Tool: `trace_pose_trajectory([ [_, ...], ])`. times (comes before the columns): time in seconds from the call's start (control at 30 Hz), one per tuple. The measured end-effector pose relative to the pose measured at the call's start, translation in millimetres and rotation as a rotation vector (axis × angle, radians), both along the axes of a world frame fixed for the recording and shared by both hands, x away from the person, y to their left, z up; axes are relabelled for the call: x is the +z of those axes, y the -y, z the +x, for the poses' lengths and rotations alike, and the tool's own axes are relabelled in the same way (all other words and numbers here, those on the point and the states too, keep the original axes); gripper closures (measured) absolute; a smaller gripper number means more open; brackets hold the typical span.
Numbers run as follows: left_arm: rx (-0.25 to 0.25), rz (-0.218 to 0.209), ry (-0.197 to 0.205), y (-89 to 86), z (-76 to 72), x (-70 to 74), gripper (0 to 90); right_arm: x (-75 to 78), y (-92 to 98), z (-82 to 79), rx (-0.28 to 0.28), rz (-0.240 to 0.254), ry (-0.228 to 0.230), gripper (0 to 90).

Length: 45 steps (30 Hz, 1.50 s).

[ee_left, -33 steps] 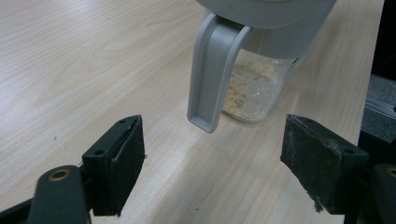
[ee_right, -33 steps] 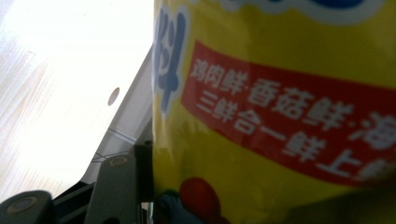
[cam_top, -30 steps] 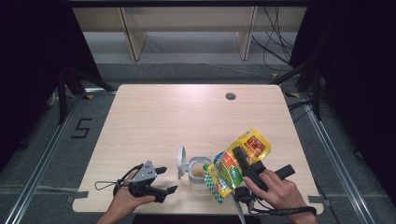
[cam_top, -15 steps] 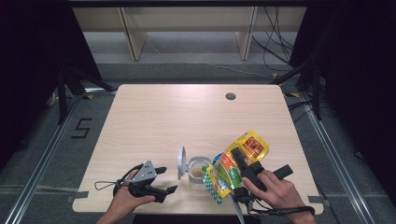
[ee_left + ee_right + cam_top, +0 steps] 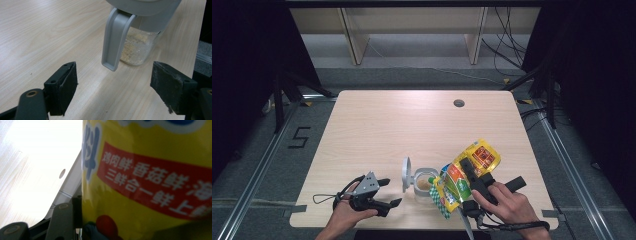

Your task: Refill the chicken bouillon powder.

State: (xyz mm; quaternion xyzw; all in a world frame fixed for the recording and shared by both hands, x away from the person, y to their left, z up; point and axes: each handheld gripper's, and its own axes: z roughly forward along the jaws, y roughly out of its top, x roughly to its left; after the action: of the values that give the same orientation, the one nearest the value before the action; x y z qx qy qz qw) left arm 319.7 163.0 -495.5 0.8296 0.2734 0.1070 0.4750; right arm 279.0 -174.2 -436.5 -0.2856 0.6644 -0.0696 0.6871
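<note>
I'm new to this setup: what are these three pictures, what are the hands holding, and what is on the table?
A person works at a wooden table, holding a hand-held gripper in each hand. The high view looks down from above; the other two pictures come from cameras riding on the grippers. The left hand-held gripper is open and holds nothing, pointing at a clear jar of pale granules with its grey lid flipped open. The right hand-held gripper clamps a yellow seasoning pouch, tipped over the jar.
</note>
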Motion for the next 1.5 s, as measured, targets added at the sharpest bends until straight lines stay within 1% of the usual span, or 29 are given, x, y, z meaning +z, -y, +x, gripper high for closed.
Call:
trace_pose_trajectory([
  [0.03,-0.013,0.004,0.012,0.1,0.7,0.1,21.0,0.2,-0.4,0.0,0.003,-0.005,0.000,47.0],
  [0.1,-0.015,0.004,0.012,0.4,0.4,0.1,21.0,-0.9,-0.7,0.0,0.002,-0.004,-0.006,47.0],
  [0.13,-0.017,0.004,0.011,0.4,0.4,0.1,21.0,0.6,-1.9,0.3,0.011,-0.029,-0.004,47.0],
  [0.17,-0.015,0.003,0.012,0.5,0.4,0.1,21.0,1.5,-1.9,0.2,0.012,-0.028,-0.003,47.0],
  [0.23,-0.011,0.003,0.010,0.2,0.5,-0.1,21.0,0.7,0.2,-0.9,-0.011,0.011,-0.005,47.0],
  [0.27,-0.011,0.003,0.011,0.1,0.6,-0.1,21.0,4.0,-1.8,-0.2,0.010,-0.026,0.003,47.0],
  [0.3,-0.010,0.002,0.011,0.1,0.6,-0.1,21.0,4.9,-2.4,0.2,0.019,-0.041,0.006,47.0],
  [0.33,-0.010,0.002,0.012,0.1,0.6,0.0,21.0,2.8,-0.8,0.1,0.008,-0.021,0.002,47.0],
  [0.43,-0.012,0.000,0.013,0.6,0.3,0.0,21.0,-0.6,0.6,0.9,-0.004,-0.003,-0.011,47.1],
  [0.53,-0.011,0.003,0.013,0.0,0.8,0.0,21.0,1.3,0.4,-0.1,-0.005,-0.011,-0.009,47.2],
  [0.57,-0.005,0.004,0.006,-0.3,0.7,-0.2,21.0,2.5,0.0,-0.9,0.000,-0.010,-0.002,47.2],
  [0.6,-0.001,0.020,0.002,-1.0,1.1,-0.2,21.0,3.4,-0.4,-1.3,0.001,-0.005,-0.001,47.2],
  [0.67,0.001,0.008,0.001,-0.4,0.4,-0.3,21.0,4.3,-1.2,-1.4,0.004,-0.018,0.000,47.2],
  [0.7,-0.008,0.000,0.008,0.2,0.4,-0.1,21.0,3.0,-0.9,-1.2,-0.001,-0.012,-0.005,47.2],
  [0.73,-0.012,0.004,0.015,0.1,0.6,0.1,21.0,2.0,-0.6,-1.0,0.002,-0.011,-0.006,47.2],
  [0.77,-0.009,-0.001,0.012,0.7,0.3,-0.1,21.0,1.7,-1.1,-0.4,0.003,-0.022,-0.010,47.2],
  [0.87,-0.011,0.003,0.013,-0.1,0.8,-0.1,21.0,2.2,-0.9,0.3,0.011,-0.030,-0.010,47.3],
  [0.9,0.006,-0.007,-0.007,0.2,-0.3,-0.5,21.0,2.7,-0.7,0.2,0.005,-0.027,-0.010,47.3],
  [1.0,-0.007,0.007,0.018,-1.4,1.4,0.4,21.0,3.4,-0.6,0.0,0.004,-0.019,-0.006,47.3],
  [1.03,-0.007,0.008,0.017,-1.3,1.2,0.4,21.0,3.0,-0.5,0.1,0.005,-0.021,-0.005,47.3],
  [1.1,0.004,0.000,0.003,-0.2,-0.3,0.0,21.0,0.7,0.1,0.1,0.000,-0.011,-0.012,47.3],
  [1.13,-0.006,0.005,0.016,-0.4,0.3,0.5,21.0,-1.4,1.4,0.0,-0.015,0.016,-0.024,47.3],
  [1.17,-0.008,0.008,0.020,-0.3,0.4,0.4,21.0,0.3,0.3,0.3,0.001,-0.006,-0.017,47.8],
  [1.2,0.004,0.003,0.009,0.1,-0.4,-0.1,20.9,1.5,0.0,0.4,0.001,-0.017,-0.019,47.9],
  [1.27,0.006,0.006,0.003,-0.3,0.0,-0.3,20.9,2.3,0.2,-0.2,0.004,-0.012,-0.013,48.0],
  [1.33,0.007,-0.004,0.000,0.2,-0.3,-0.4,20.9,1.8,-0.1,-0.5,-0.001,-0.018,-0.013,48.2],
  [1.37,0.005,0.000,0.007,-0.1,-0.1,0.0,21.0,1.5,-0.2,-0.4,-0.002,-0.016,-0.016,48.4],
  [1.47,0.003,0.008,0.010,-0.7,-0.3,0.4,21.0,0.7,0.1,0.1,0.007,-0.010,-0.017,49.1],
  [1.5,0.005,0.006,0.008,-0.8,-0.4,0.3,20.9,1.0,0.0,0.0,0.000,-0.009,-0.021,49.2],
])
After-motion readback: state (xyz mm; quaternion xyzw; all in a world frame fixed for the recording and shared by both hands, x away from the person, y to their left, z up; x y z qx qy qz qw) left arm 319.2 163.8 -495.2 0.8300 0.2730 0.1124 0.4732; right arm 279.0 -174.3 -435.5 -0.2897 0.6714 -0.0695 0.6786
